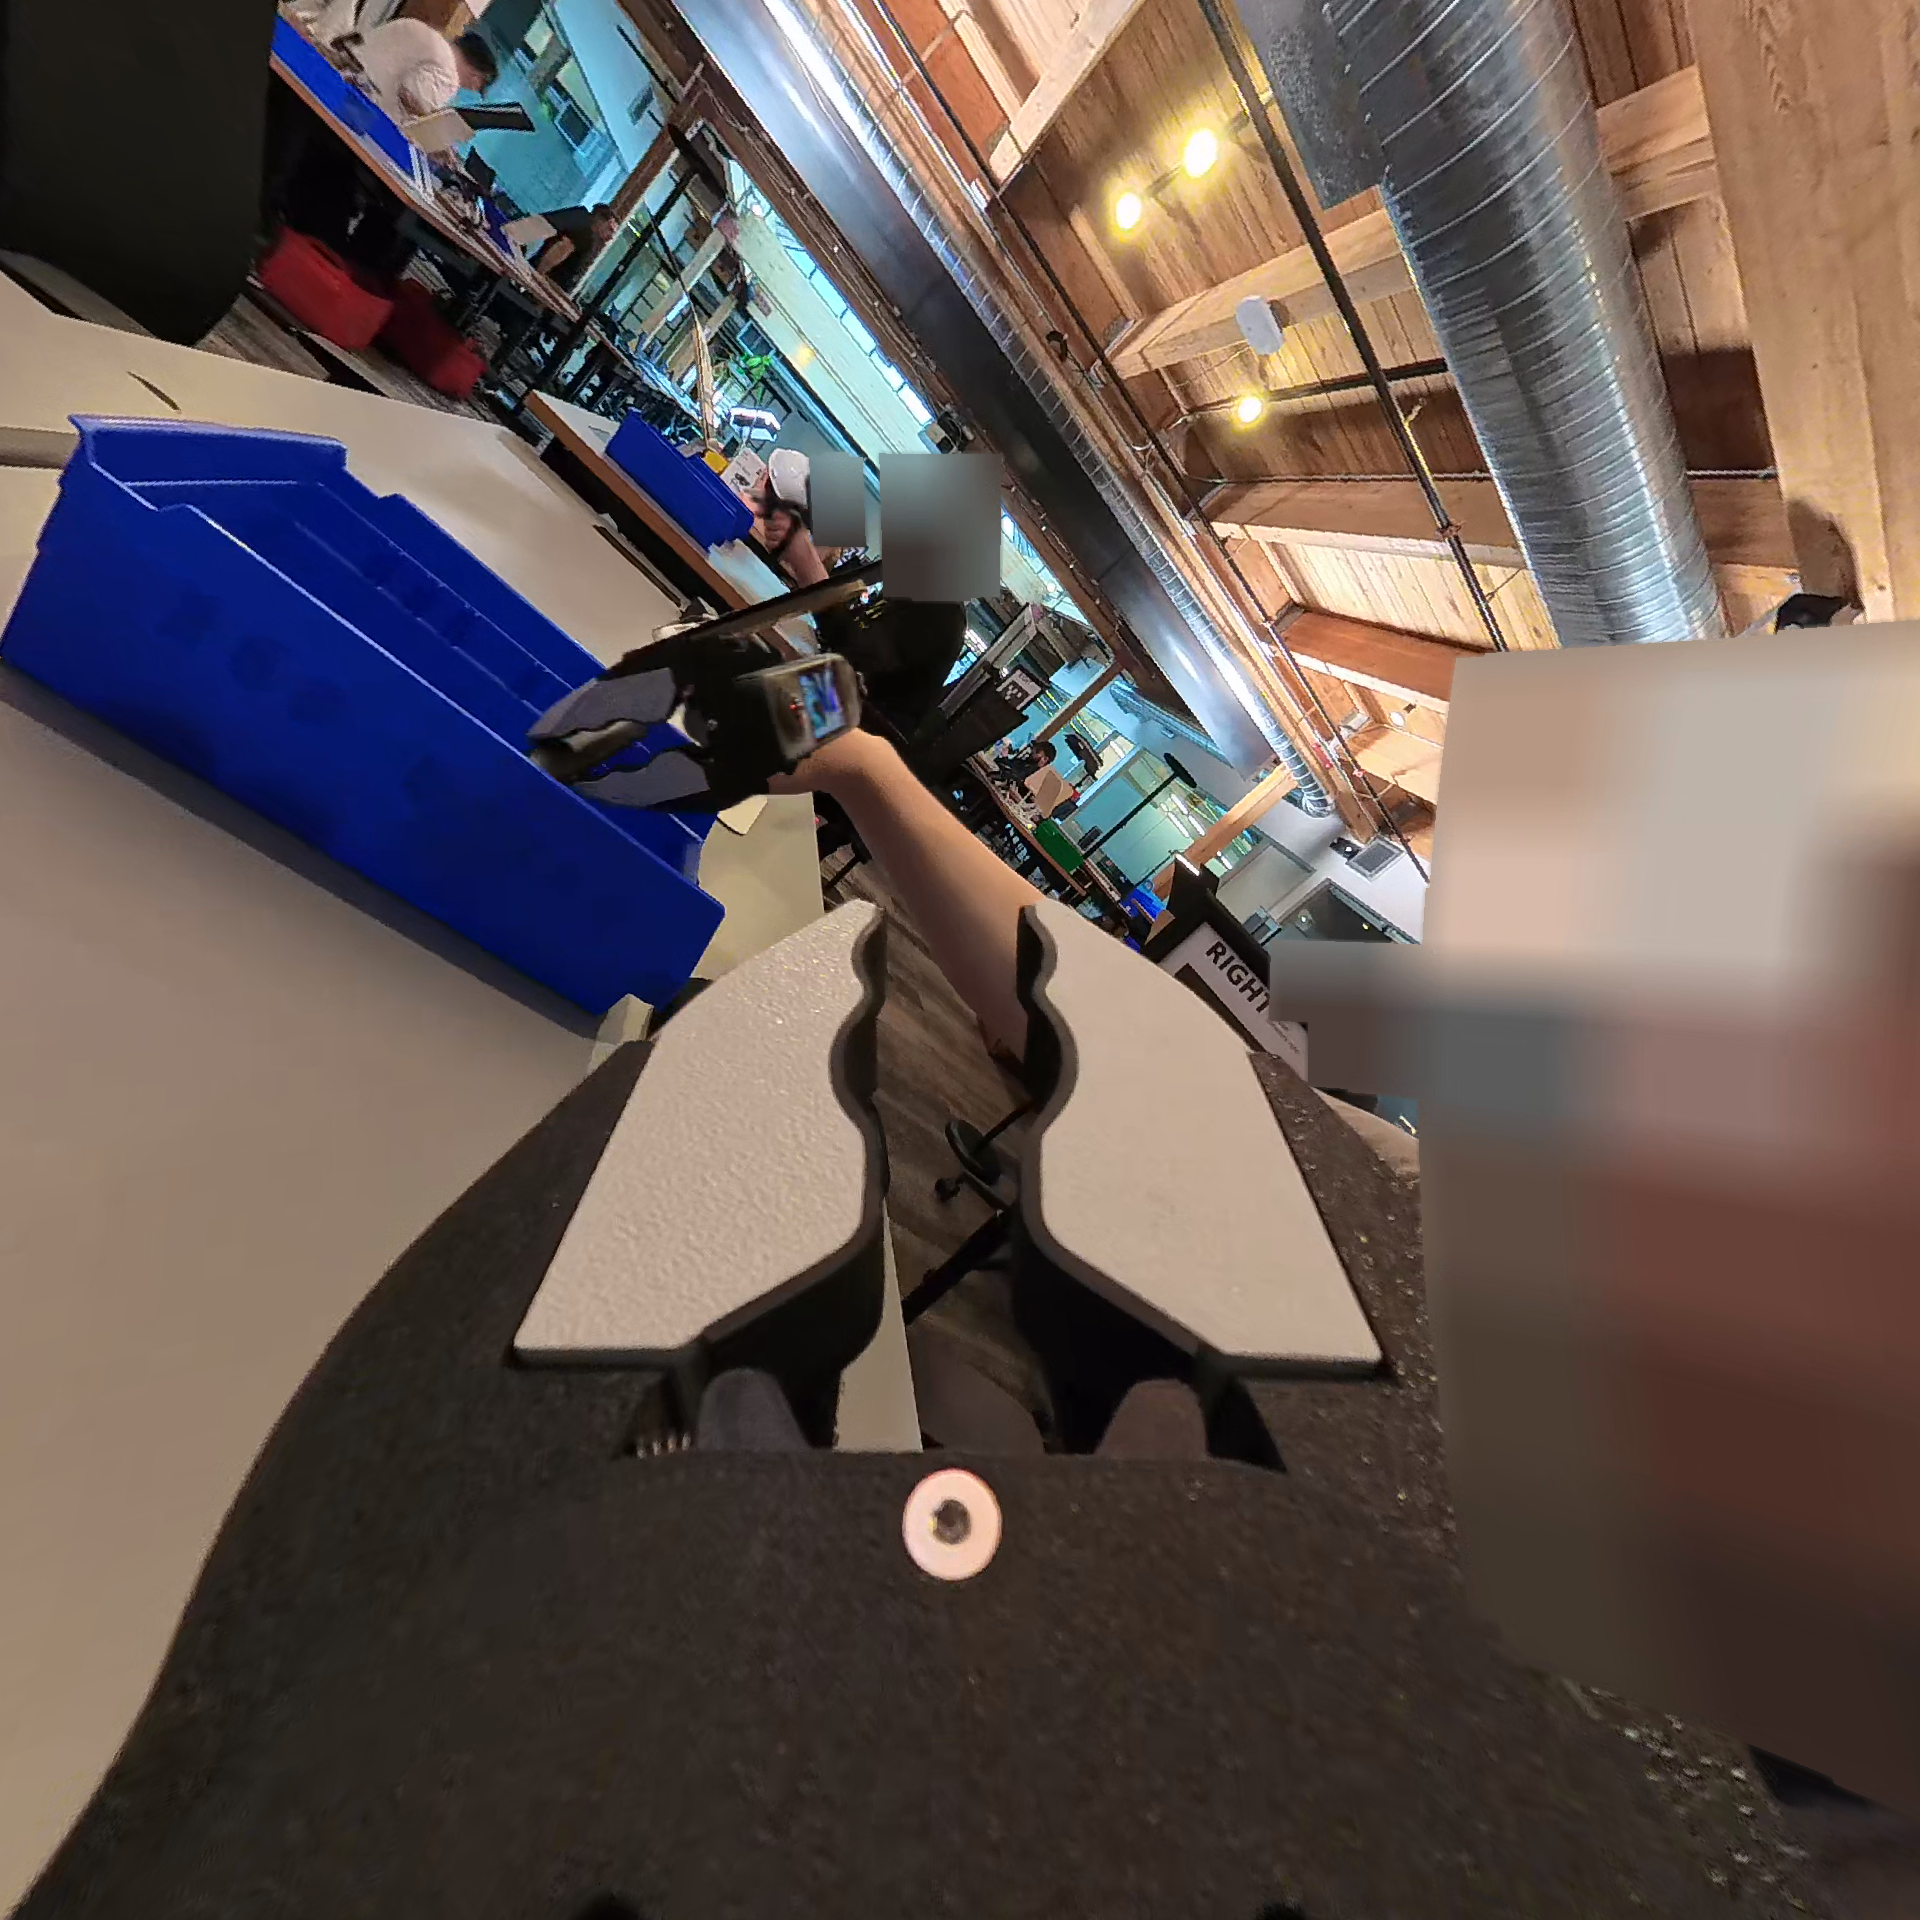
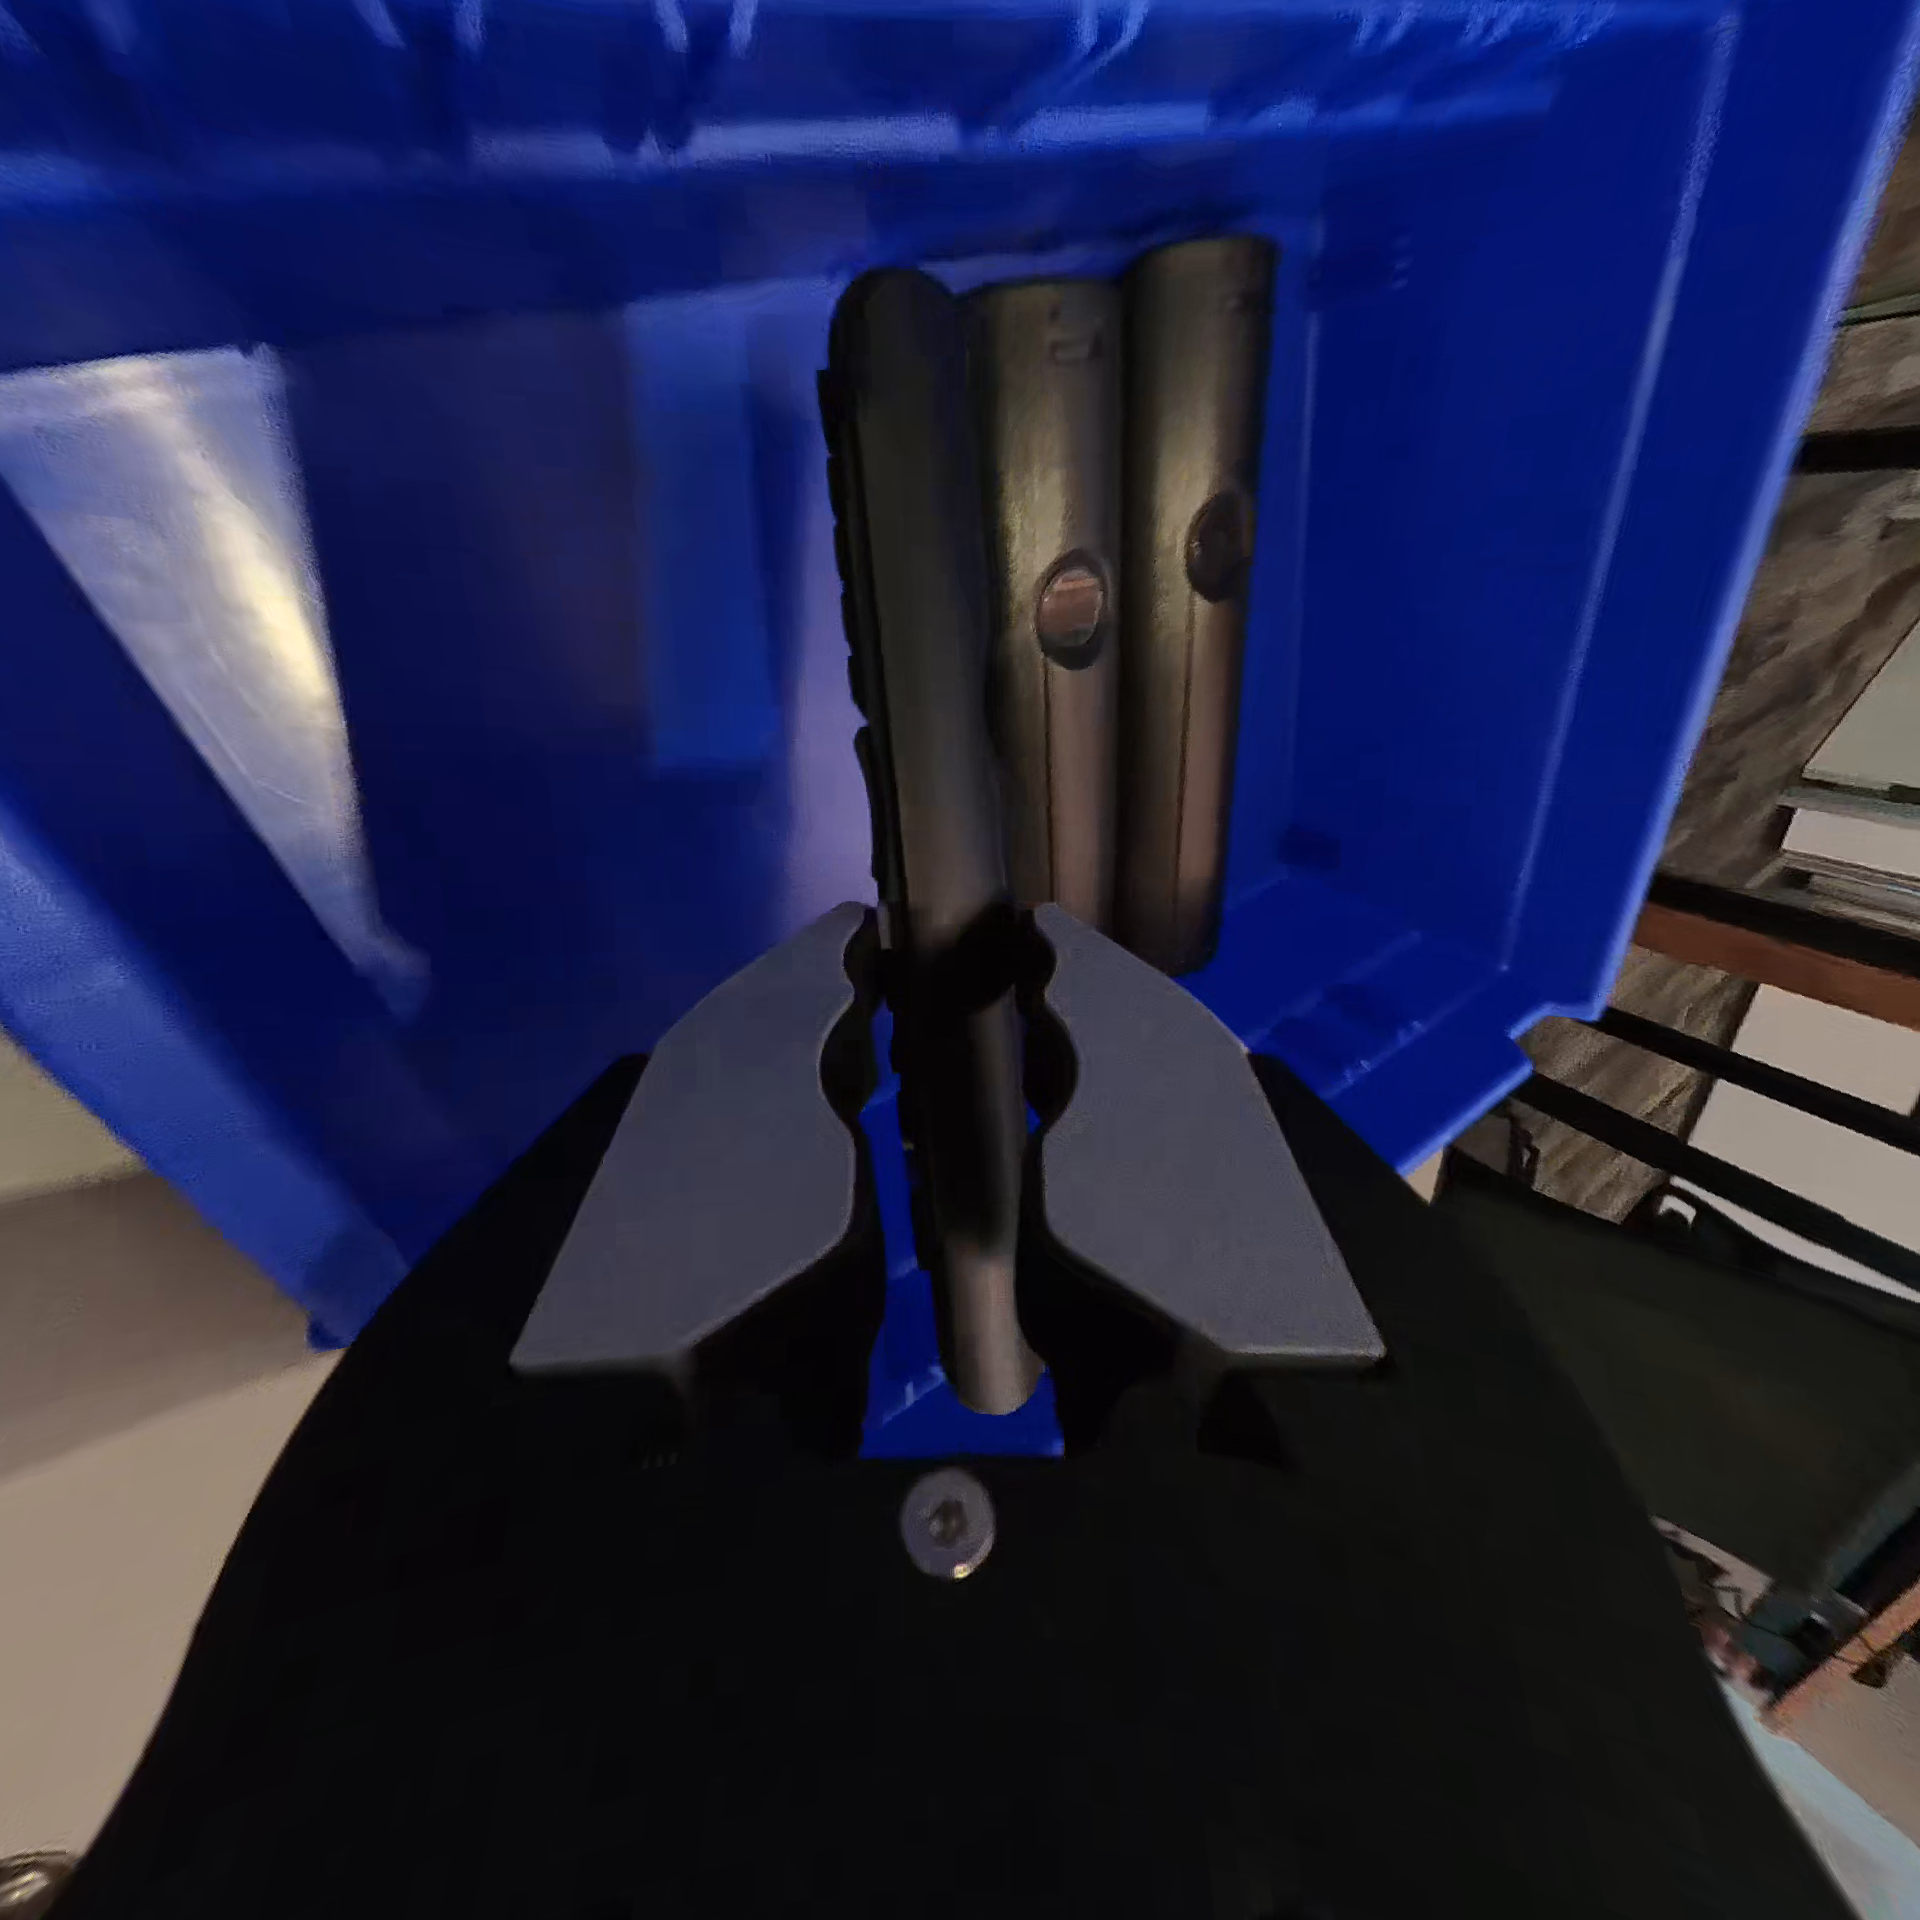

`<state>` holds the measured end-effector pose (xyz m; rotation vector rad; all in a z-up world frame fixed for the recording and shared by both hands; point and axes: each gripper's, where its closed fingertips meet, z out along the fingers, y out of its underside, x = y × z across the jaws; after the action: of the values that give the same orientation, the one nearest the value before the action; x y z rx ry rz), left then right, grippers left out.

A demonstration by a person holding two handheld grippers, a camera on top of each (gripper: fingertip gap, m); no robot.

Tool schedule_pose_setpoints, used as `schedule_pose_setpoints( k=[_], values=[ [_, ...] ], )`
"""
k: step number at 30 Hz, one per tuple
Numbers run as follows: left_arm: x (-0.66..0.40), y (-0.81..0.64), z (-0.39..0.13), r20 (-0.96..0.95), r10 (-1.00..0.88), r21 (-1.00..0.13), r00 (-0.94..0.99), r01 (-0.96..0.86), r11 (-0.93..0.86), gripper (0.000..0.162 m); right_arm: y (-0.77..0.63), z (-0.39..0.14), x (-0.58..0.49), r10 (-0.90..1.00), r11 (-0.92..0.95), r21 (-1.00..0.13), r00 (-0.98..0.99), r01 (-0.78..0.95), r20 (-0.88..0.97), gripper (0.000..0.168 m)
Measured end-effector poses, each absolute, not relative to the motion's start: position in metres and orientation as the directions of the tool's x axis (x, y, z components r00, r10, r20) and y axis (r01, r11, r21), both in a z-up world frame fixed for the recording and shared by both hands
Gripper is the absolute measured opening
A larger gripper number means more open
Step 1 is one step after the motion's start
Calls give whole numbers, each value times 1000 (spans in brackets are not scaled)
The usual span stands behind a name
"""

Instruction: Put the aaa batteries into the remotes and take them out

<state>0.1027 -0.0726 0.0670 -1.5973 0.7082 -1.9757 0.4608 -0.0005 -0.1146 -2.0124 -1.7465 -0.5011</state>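
Observation:
My right gripper (image 2: 951, 961) is shut on a black remote (image 2: 925, 644), held on its edge with the buttons facing left, inside the blue bin (image 2: 416, 520). Two more dark remotes (image 2: 1070, 582) (image 2: 1195, 582) lie back-up side by side just right of it on the bin floor. My left gripper (image 1: 951, 935) is open and empty, tilted, off the table's edge and pointing out into the room. In the left wrist view the right gripper (image 1: 613, 743) reaches into the blue bin (image 1: 260, 665) from its right end. No batteries are in view.
The bin stands on a pale table (image 1: 208, 1039). A person's forearm (image 1: 914, 831) runs from the right gripper toward my left fingers. Beyond are other work tables with blue and red bins (image 1: 675, 468) and people.

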Motion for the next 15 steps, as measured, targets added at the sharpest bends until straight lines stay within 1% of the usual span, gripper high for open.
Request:
schedule_pose_setpoints(
  k=[3,6,8,10,11,13,15],
  values=[
    [105,-74,66,725,-661,-665,-194,51,-745,23,8,-128,465,837,-116,-29,113,993,536,27],
    [105,-75,66,727,-656,-661,-203,51,-749,22,18,-131,466,812,-94,1,76,996,579,27],
    [105,-74,66,726,-658,-662,-200,53,-747,22,21,-134,468,805,-92,42,50,995,591,27],
    [104,-74,66,726,-659,-663,-198,54,-747,22,23,-138,477,803,-121,109,33,987,595,35],
    [104,-74,66,726,-658,-662,-198,54,-747,22,22,-141,481,814,-137,125,39,983,580,34],
    [104,-74,67,727,-657,-661,-200,54,-748,22,19,-143,484,827,-159,119,67,980,558,38],
    [104,-74,67,726,-657,-661,-202,54,-748,22,16,-143,484,831,-180,86,104,980,547,41]
  ],
)
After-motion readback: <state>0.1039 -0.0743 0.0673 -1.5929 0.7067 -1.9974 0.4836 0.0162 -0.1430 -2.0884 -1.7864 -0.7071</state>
